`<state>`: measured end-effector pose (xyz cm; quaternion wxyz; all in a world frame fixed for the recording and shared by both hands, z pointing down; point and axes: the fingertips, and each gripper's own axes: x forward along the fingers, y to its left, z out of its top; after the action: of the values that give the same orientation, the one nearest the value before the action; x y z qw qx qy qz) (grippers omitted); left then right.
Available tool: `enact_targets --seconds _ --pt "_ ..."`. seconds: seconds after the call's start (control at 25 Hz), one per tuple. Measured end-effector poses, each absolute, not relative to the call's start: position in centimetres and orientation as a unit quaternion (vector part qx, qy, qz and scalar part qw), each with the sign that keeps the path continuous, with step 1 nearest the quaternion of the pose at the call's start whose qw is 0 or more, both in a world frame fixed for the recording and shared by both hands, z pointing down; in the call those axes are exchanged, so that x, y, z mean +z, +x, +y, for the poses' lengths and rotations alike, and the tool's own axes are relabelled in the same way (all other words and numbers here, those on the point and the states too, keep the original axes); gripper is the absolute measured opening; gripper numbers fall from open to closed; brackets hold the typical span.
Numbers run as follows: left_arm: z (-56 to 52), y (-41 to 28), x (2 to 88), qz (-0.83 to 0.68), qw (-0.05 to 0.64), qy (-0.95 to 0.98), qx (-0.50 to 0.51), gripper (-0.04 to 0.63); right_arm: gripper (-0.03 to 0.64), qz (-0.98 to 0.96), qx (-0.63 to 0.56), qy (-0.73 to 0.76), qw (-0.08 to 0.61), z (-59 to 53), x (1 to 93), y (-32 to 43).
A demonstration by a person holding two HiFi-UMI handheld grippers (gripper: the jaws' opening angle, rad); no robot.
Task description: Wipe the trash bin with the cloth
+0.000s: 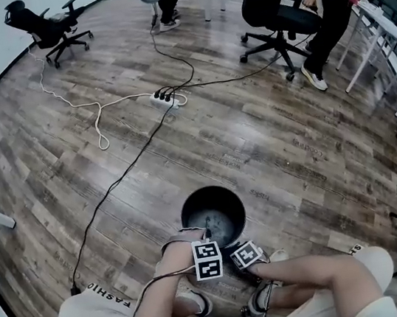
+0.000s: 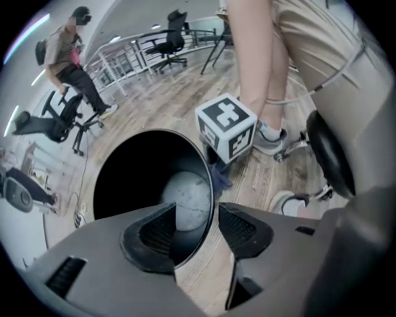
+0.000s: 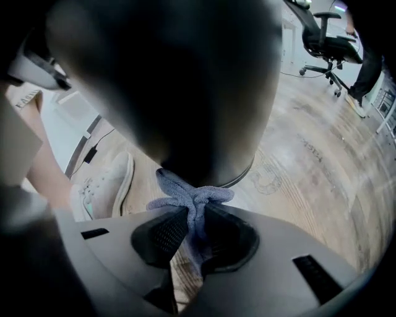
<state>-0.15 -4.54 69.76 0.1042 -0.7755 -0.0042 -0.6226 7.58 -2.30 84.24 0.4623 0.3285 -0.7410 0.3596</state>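
1. The trash bin (image 1: 190, 209) stands upright on the wooden floor (image 1: 256, 145), just in front of the person's feet.
2. The left gripper (image 2: 197, 217) has its jaws spread wide, one on each side of the bin's near rim, gripping nothing.
3. The right gripper (image 3: 193, 220) has its jaws pinching a bunched blue-grey cloth (image 3: 189, 195), which lies against the bin's outer wall near its base.
4. A white shoe (image 3: 105, 186) rests on the floor beside the bin.

Black office chair (image 1: 50, 24), white power strip (image 1: 165, 98), standing person (image 1: 331, 6) on wooden floor (image 1: 271, 142).
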Motion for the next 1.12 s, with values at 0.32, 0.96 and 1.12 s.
enact_targets --seconds 0.32,0.96,1.12 --pt "-4.0 -1.8 72.2 -0.035 0.174 -0.762 -0.623 0.207 0.072 -0.771 0.364 0.295 0.431 -1.0 73.4 5.6" --pt "-3.0 0.9 71.9 -0.017 0.132 -0.769 -0.626 0.096 0.072 -0.801 0.279 0.283 0.448 -3.9 72.4 7.2" --pt "-2.8 1.2 72.2 -0.010 0.108 -0.762 -0.639 0.089 0.074 -0.798 0.268 0.281 0.461 -4.1 76.3 7.4"
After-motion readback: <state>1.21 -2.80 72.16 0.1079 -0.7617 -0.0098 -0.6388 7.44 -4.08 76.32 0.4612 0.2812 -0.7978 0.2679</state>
